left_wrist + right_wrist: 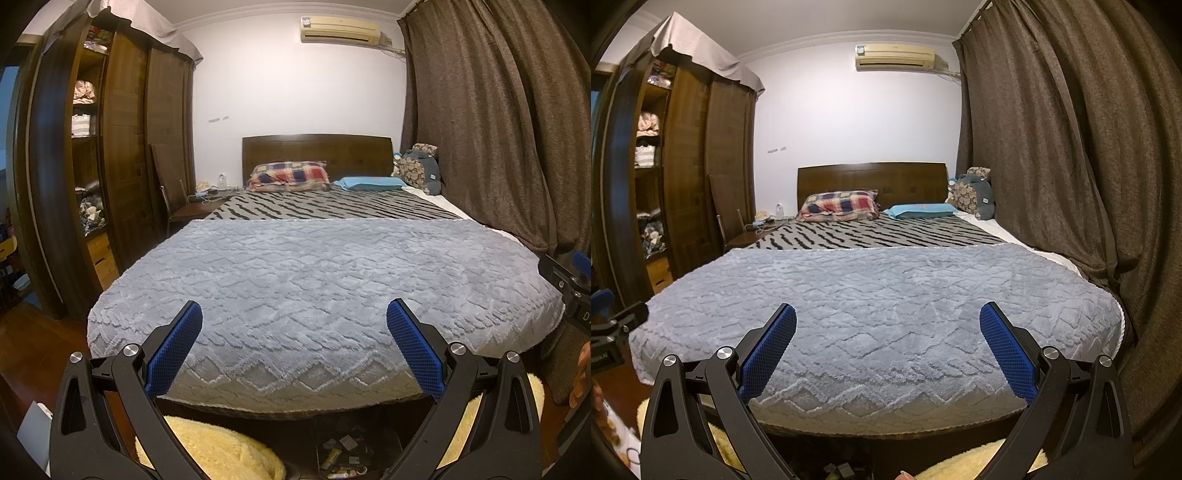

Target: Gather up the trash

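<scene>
Several small pieces of trash (341, 458), wrappers and scraps, lie in a dark bin or patch on the floor at the foot of the bed, at the bottom of the left wrist view. A little of the trash (846, 469) shows at the bottom edge of the right wrist view. My left gripper (294, 317) is open and empty, held above the foot of the bed, with the trash below it. My right gripper (887, 319) is open and empty, also over the bed's foot. The right gripper's body shows at the right edge of the left wrist view (569, 284).
A grey textured blanket (314, 273) covers the near half of the bed. Pillows (290, 175) lie by the wooden headboard. A tall wardrobe (122, 147) stands left, brown curtains (498, 129) right. A yellow fluffy rug (214, 450) lies on the wooden floor below.
</scene>
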